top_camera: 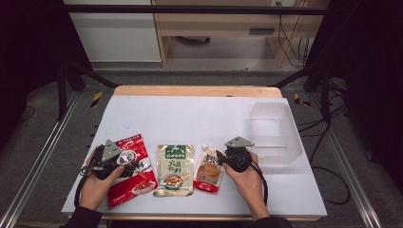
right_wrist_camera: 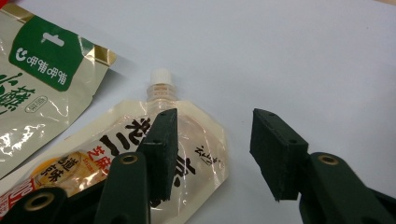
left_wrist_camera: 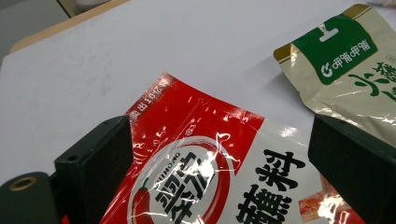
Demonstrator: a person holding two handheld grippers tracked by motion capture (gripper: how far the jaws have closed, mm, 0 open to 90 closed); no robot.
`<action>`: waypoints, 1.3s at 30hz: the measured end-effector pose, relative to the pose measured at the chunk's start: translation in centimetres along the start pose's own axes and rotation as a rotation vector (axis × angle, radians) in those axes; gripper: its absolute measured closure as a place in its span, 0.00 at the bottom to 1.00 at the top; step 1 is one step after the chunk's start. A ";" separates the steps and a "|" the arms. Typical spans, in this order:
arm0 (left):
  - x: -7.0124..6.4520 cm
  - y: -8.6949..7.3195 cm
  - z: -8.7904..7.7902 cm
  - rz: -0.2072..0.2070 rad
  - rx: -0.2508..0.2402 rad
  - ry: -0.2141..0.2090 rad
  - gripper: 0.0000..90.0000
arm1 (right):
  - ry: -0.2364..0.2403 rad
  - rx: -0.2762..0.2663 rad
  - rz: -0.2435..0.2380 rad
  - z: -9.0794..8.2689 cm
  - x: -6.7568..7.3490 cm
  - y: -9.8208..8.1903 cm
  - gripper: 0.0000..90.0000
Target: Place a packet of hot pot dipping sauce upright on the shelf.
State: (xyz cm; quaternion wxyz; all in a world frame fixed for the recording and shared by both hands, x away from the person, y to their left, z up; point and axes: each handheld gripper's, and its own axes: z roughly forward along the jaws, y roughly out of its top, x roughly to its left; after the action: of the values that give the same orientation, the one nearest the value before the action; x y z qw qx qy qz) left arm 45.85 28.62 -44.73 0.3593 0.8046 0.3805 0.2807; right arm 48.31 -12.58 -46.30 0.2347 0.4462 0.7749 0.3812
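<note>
**Fingers over two sauce packets, nothing clamped**

My left gripper (left_wrist_camera: 215, 163) has its fingers (left_wrist_camera: 93, 163) spread wide apart, one on each side of the red packet (left_wrist_camera: 205, 158), which lies flat on the worktop (top_camera: 199, 114) between and beneath them. I see no pad pressing on it; the packet's top edge reaches out past the fingertips. Beyond the farther finger in the left gripper view lies the green-topped beige packet (left_wrist_camera: 345, 74), just beside the red one and apart from my fingers.

My right gripper (right_wrist_camera: 212, 154) has its fingers (right_wrist_camera: 275, 154) parted about halfway, with bare white worktop in the gap between them. One finger hangs over the upper corner of the spouted pouch (right_wrist_camera: 140, 158); I cannot tell whether it touches the film. The pouch's white cap (right_wrist_camera: 160, 77) sits just ahead of that fingertip, and the other finger stands clear of the pouch over the worktop.

In the high view, the three packets lie in a row, the red one (top_camera: 130, 171) under my left hand (top_camera: 97, 183), the spouted pouch (top_camera: 208, 171) at my right hand (top_camera: 247, 178), and the beige one (top_camera: 174, 170) between. A clear plastic box (top_camera: 275, 133) stands beyond the right fingers, well apart.
</note>
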 end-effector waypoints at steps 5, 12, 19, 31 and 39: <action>-0.3 0.1 0.2 0.009 0.007 -0.008 0.08 | 0.029 0.020 0.025 0.8 0.0 0.0 0.56; -0.5 0.2 0.3 0.026 0.016 -0.024 0.08 | 0.045 0.066 0.062 1.5 -0.4 -0.3 0.54; -0.7 0.3 0.4 0.026 0.014 -0.035 0.08 | 0.084 0.099 0.081 1.9 -0.7 -0.6 0.58; -1.0 0.3 0.4 0.036 0.021 -0.066 0.09 | 0.115 0.074 0.047 0.5 -0.2 -0.6 0.95; -1.9 0.6 -0.1 0.037 0.003 -0.119 0.09 | 0.111 -0.012 -0.015 -2.0 0.5 0.5 0.99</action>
State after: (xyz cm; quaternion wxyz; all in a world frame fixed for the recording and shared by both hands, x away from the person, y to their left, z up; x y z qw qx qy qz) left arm 45.02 26.80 -44.53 0.3748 0.8273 0.3440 0.2382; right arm 46.92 -12.75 -44.72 0.1969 0.4172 0.7876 0.4085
